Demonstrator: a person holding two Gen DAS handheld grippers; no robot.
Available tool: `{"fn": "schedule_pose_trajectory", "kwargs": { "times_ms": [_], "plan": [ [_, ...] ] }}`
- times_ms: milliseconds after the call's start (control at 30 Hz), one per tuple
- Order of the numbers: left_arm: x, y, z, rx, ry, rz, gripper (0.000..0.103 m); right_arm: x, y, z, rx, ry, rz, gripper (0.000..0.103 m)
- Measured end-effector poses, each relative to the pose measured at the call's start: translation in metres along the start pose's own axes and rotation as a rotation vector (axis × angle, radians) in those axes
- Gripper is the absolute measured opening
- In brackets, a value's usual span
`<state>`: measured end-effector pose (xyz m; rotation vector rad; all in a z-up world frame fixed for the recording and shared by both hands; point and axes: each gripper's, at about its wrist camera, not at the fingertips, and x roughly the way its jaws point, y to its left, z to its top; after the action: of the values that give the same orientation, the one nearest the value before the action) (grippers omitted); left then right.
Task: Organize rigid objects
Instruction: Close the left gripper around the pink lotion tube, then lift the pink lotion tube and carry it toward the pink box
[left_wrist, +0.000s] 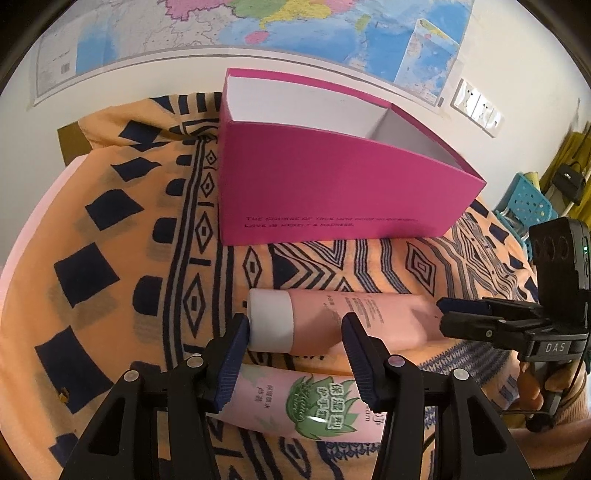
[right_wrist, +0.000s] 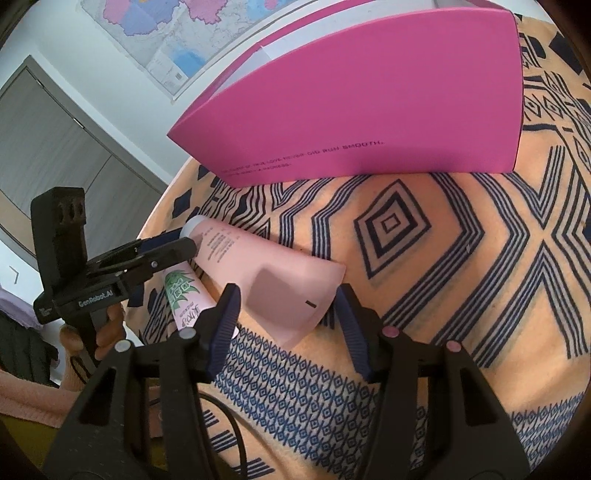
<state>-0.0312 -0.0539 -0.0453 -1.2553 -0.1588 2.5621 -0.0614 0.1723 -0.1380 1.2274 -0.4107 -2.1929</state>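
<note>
Two pink tubes lie side by side on the patterned cloth (left_wrist: 110, 221), in front of the box (left_wrist: 332, 192). The left gripper (left_wrist: 295, 347) gapes over the capped tube (left_wrist: 332, 325) — ready to pinch. The right gripper (right_wrist: 288, 317) straddles its crimped end, unclenched. The aloe tube (left_wrist: 295, 406) waits nearer.

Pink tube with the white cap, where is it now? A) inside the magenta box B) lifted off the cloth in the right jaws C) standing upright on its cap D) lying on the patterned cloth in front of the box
D: the pink tube lies flat on the patterned cloth, in front of the magenta box, beside the aloe-label tube.
</note>
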Motion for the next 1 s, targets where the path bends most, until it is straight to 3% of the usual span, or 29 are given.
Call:
{"fn": "schedule_pose_trajectory", "kwargs": {
  "times_ms": [1000],
  "plan": [
    [-0.037, -0.025, 0.028, 0.043, -0.132, -0.022, 0.052, -0.043, 0.022, 0.022, -0.105, -0.140, -0.046, 0.056]
  ]
}}
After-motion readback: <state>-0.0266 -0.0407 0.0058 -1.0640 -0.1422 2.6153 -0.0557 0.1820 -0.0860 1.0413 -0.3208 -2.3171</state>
